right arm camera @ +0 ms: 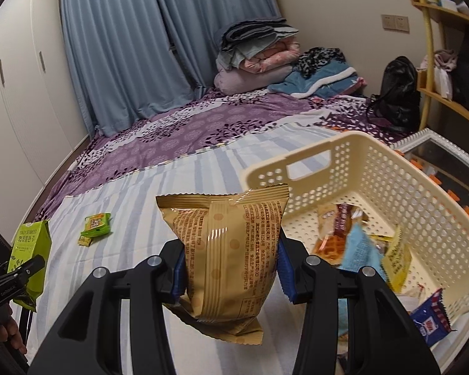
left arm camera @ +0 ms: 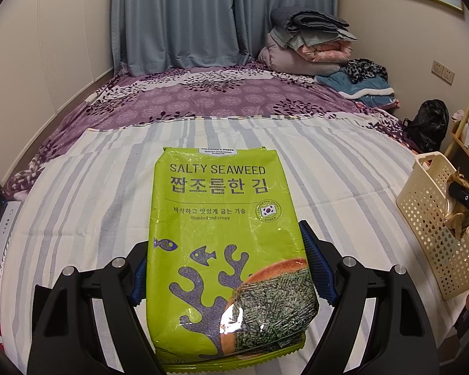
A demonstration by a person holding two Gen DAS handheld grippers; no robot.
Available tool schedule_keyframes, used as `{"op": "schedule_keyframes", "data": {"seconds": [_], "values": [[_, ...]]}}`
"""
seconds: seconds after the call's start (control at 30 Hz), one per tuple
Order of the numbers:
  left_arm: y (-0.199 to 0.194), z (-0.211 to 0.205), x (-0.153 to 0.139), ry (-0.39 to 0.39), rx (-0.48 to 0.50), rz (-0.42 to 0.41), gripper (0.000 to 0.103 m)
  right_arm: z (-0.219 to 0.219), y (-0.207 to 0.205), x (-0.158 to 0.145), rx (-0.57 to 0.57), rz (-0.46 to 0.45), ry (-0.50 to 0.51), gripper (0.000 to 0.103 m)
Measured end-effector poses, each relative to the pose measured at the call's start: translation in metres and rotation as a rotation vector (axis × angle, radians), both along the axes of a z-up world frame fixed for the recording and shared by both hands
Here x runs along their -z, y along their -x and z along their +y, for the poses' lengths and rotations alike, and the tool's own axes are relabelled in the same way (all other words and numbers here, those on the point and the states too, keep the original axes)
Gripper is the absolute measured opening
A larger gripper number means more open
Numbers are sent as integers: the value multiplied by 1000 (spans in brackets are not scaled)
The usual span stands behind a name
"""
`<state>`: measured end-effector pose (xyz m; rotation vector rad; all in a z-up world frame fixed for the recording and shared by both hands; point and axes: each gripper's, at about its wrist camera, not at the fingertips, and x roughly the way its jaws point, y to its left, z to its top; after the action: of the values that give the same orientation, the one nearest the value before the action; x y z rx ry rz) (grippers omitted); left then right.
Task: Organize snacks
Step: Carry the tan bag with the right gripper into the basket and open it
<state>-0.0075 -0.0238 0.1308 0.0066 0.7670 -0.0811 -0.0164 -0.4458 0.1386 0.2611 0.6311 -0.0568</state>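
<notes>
My left gripper (left arm camera: 228, 268) is shut on a green "Salty Seaweed" pack (left arm camera: 225, 237), held flat above the striped bed sheet; the pack also shows at the left of the right wrist view (right arm camera: 31, 250). My right gripper (right arm camera: 231, 265) is shut on a tan snack packet (right arm camera: 228, 250), held just left of the cream perforated basket (right arm camera: 400, 181). The basket holds several snack packets (right arm camera: 359, 250). In the left wrist view the basket (left arm camera: 428, 218) is at the right edge with the tan packet (left arm camera: 458, 215) beside it.
Two small green packets (right arm camera: 95, 226) lie on the striped sheet (right arm camera: 140, 203). Folded blankets (right arm camera: 256, 56) and a black bag (right arm camera: 397, 93) sit at the far end of the bed. A wardrobe (right arm camera: 22, 93) stands left and a shelf (right arm camera: 447, 62) right.
</notes>
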Motion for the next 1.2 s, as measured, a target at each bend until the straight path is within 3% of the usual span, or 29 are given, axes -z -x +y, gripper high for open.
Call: {"op": "schedule_keyframes", "data": {"seconds": [0.57, 0.7, 0.97, 1.2], "values": [[-1, -47, -4, -8, 95, 9, 81, -49, 42, -10, 55, -79, -109, 46], [-1, -55, -5, -12, 113, 8, 81, -61, 50, -14, 96, -91, -93, 46], [1, -66, -6, -15, 141, 8, 81, -91, 66, 4, 178, -22, -65, 46], [1, -78, -6, -23, 175, 9, 81, -96, 71, 21, 177, 33, -57, 46]]}}
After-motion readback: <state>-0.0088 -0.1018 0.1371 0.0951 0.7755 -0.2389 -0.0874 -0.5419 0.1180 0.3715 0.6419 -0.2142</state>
